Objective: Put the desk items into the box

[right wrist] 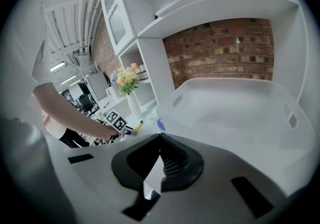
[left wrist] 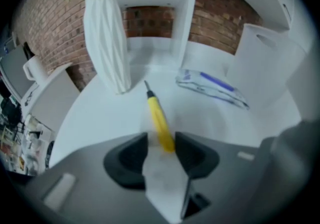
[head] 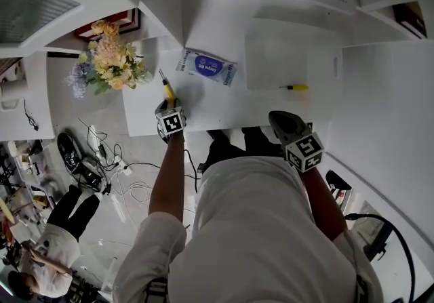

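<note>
Yellow screwdriver [left wrist: 159, 120] lies on the white desk [head: 224, 108], handle end between our left gripper's [left wrist: 161, 140] spread jaws, not pinched. Our right gripper [right wrist: 160, 136] hangs by the near edge, jaws pressed together on nothing. Box [head: 274, 57] sits far right.

White T-shirt [head: 264, 227]; grey left gripper [head: 167, 106] with marker cube [head: 172, 121].

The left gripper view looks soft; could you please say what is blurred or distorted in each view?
Left gripper view: left claw blurred, yellow screwdriver sharper, dark vignette. Right gripper view: fisheye curves the shelves. Head view: bright desk, soft shadows.
</note>
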The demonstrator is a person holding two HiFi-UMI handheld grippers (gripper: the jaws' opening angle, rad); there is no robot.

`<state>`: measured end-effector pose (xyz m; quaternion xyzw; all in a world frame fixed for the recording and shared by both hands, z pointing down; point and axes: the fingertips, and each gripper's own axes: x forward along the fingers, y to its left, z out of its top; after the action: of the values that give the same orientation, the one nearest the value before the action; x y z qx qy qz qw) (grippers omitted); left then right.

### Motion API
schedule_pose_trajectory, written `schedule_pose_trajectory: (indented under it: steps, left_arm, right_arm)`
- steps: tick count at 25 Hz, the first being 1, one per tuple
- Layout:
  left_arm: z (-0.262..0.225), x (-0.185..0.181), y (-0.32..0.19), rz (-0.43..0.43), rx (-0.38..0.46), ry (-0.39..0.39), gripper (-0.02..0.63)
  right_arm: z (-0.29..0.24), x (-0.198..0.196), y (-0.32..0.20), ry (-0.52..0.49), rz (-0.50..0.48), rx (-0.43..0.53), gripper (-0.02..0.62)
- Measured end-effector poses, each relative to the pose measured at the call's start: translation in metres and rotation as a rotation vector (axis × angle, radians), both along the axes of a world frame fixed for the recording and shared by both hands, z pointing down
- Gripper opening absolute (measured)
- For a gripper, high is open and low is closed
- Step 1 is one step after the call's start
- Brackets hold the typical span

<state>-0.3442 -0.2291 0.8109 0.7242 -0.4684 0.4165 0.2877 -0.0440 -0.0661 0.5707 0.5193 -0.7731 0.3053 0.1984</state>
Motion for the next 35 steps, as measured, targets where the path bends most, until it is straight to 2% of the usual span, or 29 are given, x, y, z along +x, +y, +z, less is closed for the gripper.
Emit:
schedule_pose_trajectory:
  steps: [2, 3, 12, 19, 22, 27, 35]
  left_arm:
    - [-0.002, -0.004, 0.004, -0.009, -0.017, -0.034, 0.084]
    - [-0.002, -0.004, 0.005, -0.009, -0.021, -0.036, 0.075]
    - [-0.030, 0.008, 0.016, 0.041, 0.022, -0.002, 0.072]
    - [-0.055, 0.007, 0.033, -0.011, 0.025, 0.039, 0.071]
    - [-0.076, 0.017, 0.037, 0.001, 0.056, 0.081, 0.071]
    - [-0.121, 0.034, 0.037, 0.060, 0.165, 0.142, 0.071]
    - [-0.187, 0.061, 0.044, 0.127, 0.238, 0.207, 0.071]
  right_arm:
    - [0.001, 0.001, 0.000, 0.000, 0.003, 0.000, 0.002]
    - [0.001, 0.002, 0.000, -0.001, 0.002, -0.001, 0.002]
    - [-0.003, 0.006, 0.003, -0.004, 0.000, 0.031, 0.002]
    - [-0.008, 0.014, 0.010, -0.015, 0.011, 0.064, 0.002]
    - [-0.010, 0.018, 0.013, -0.021, 0.022, 0.076, 0.000]
    - [-0.010, 0.022, 0.019, -0.030, 0.027, 0.087, 0.002]
    - [-0.010, 0.022, 0.023, -0.046, 0.015, 0.106, 0.002]
